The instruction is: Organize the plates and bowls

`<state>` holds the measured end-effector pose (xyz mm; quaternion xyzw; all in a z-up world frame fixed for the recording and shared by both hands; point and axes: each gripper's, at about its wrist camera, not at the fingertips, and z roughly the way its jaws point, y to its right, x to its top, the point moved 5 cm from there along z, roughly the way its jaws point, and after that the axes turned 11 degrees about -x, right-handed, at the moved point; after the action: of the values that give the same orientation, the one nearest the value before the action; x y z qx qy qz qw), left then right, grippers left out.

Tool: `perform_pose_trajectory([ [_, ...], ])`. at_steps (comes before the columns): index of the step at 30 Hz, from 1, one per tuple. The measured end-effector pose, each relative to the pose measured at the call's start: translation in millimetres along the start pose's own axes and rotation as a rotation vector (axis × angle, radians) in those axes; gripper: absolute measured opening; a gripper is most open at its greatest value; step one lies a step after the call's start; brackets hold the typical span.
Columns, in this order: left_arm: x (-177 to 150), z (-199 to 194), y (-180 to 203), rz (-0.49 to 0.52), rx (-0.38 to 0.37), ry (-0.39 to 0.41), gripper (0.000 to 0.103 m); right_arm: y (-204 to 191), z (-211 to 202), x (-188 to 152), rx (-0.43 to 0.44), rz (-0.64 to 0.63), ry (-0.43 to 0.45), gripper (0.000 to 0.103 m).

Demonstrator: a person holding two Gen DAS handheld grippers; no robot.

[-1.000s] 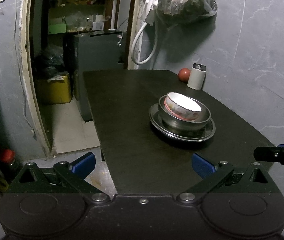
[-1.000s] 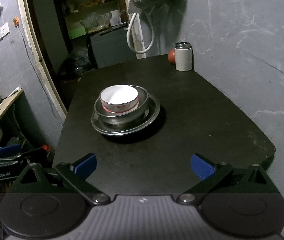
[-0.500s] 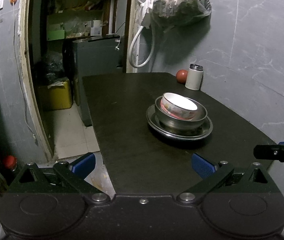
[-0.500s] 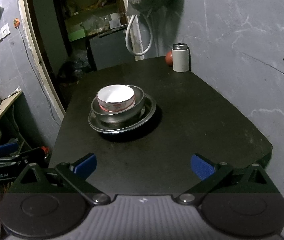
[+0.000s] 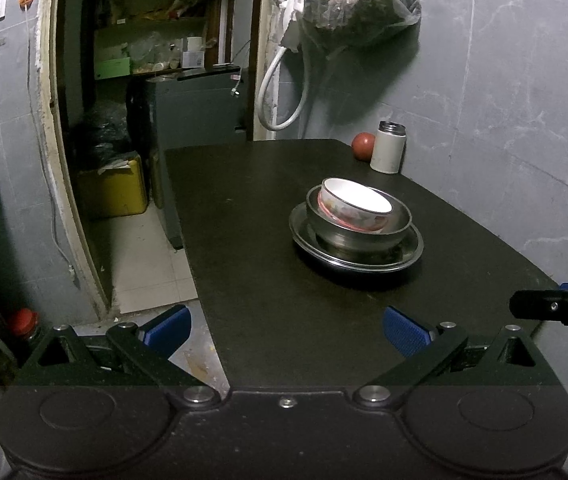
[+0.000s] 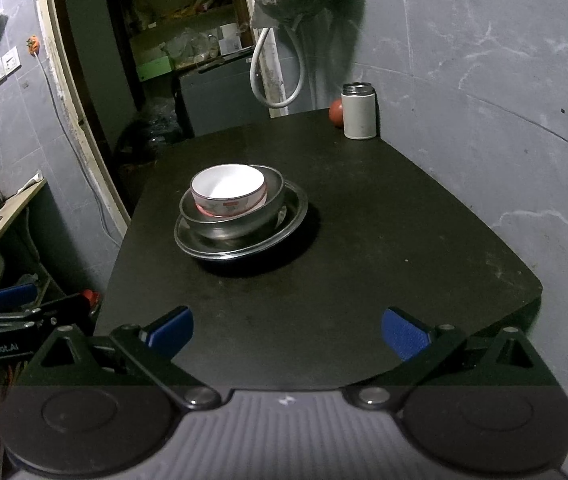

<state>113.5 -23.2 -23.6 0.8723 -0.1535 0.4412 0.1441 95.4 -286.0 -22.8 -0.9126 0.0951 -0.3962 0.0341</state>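
Note:
On the black table (image 5: 267, 280) (image 6: 384, 240) stands a stack: a white bowl with a red pattern (image 5: 354, 204) (image 6: 227, 190) inside a steel bowl (image 5: 360, 234) (image 6: 235, 220), on a steel plate (image 5: 356, 258) (image 6: 243, 244). My left gripper (image 5: 286, 330) is open and holds nothing, low over the table's near left edge, well short of the stack. My right gripper (image 6: 286, 330) is open too, at the near edge, with the stack ahead to the left. Each gripper shows at the edge of the other's view.
A white flask (image 5: 388, 147) (image 6: 359, 111) and a red round fruit (image 5: 363, 146) (image 6: 336, 112) stand at the table's far right corner by the grey wall. Left of the table is a doorway with a yellow container (image 5: 113, 192) and shelves. A bag (image 5: 364, 0) hangs on the wall.
Both grippers have drawn back a little from the stack, which looks slightly smaller and farther. The bowls and plate have not moved.

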Motion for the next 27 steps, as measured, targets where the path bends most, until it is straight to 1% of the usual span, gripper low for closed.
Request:
perform_pose_trajectory([
  [15, -0.1, 1.7, 4.6, 0.007, 0.008, -0.002, 0.102, 5.3, 0.6, -0.5, 0.006, 0.000, 0.006, 0.103],
  [27, 2.9, 0.8, 2.7, 0.018, 0.025, -0.003, 0.102, 1.0, 1.2, 5.3, 0.015, -0.005, 0.014, 0.103],
])
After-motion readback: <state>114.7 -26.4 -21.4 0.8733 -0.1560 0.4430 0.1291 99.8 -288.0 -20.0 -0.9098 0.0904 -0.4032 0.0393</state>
